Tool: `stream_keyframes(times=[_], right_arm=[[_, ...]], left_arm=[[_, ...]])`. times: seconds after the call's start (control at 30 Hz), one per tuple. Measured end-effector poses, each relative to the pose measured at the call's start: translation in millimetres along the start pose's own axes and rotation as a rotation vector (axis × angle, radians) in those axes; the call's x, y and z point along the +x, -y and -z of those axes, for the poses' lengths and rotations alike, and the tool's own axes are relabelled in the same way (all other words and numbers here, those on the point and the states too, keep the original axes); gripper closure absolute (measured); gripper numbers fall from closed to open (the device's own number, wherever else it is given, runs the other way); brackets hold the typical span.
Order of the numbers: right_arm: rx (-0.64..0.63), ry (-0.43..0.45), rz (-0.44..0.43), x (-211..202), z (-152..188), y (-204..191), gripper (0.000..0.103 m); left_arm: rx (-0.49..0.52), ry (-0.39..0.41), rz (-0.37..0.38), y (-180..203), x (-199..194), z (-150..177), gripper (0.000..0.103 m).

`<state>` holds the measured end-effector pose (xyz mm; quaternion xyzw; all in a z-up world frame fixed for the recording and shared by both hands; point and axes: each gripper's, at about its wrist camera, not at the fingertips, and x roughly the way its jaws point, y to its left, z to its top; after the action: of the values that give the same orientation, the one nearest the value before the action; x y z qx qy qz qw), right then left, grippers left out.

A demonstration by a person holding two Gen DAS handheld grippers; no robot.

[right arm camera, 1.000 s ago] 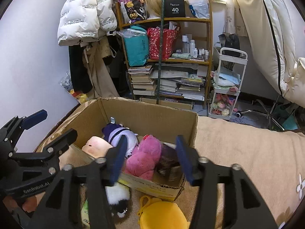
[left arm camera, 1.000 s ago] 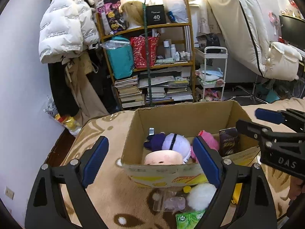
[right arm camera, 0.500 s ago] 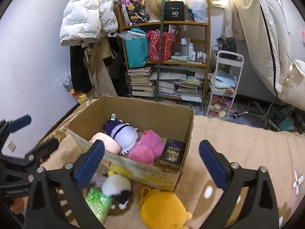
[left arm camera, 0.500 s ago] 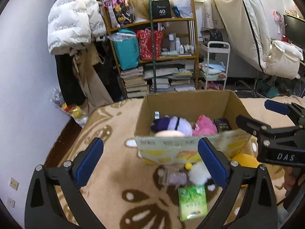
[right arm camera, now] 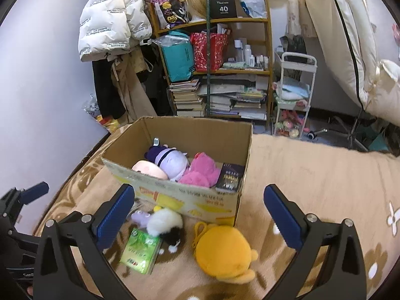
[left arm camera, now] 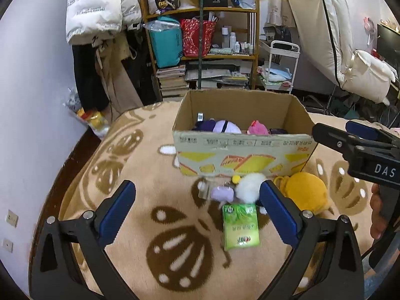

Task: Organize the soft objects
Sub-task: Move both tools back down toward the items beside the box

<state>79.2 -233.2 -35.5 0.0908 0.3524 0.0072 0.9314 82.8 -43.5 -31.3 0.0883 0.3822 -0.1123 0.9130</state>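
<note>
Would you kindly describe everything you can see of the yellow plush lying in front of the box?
The yellow plush is a rounded, soft-looking toy of golden-yellow fabric, with a yellow cord loop at the end towards the cardboard box and small stubby bumps at the near end. It lies on the beige patterned blanket, outside the box, close to its front corner; whether it touches the box is unclear. Neither hand-held gripper touches it. No face is visible from either view.

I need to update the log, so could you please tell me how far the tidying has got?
Done: a pink plush and a lilac plush lie in the brown cardboard box. In hand: nothing; both hand-held grippers, left and right, are open. Left: the yellow plush and the white fluffy toy on the blanket.
</note>
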Motion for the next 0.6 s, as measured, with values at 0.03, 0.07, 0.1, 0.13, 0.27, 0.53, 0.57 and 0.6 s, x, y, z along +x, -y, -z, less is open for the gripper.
stream_keyframes(times=[0.03,0.07,0.1,0.13,0.27,0.53,0.57,0.6], right_arm=[[0.000,-0.004,-0.002,-2,2,0,0.000],[-0.001,-0.007,-0.003,-3,2,-1,0.000],[-0.003,-0.010,-0.002,-5,4,-1,0.000],[-0.005,-0.014,-0.003,-7,5,-2,0.000],[-0.027,-0.034,-0.019,-11,10,-7,0.000],[-0.072,-0.068,-0.013,-8,17,-20,0.000],[-0.078,-0.072,-0.010,-7,18,-21,0.000],[-0.082,-0.076,-0.006,-6,18,-22,0.000]], left_arm=[[0.002,-0.010,0.008,0,-1,1,0.005],[0.010,-0.016,0.008,0,-2,2,0.005],[0.015,-0.018,0.003,0,-3,2,0.005],[0.017,-0.018,-0.002,-1,-4,2,0.005],[0.003,-0.040,-0.005,-4,-8,6,0.005],[0.031,-0.076,-0.017,2,-5,17,0.005],[0.035,-0.081,-0.016,3,-3,18,0.005],[0.039,-0.085,-0.016,4,-2,18,0.005]])
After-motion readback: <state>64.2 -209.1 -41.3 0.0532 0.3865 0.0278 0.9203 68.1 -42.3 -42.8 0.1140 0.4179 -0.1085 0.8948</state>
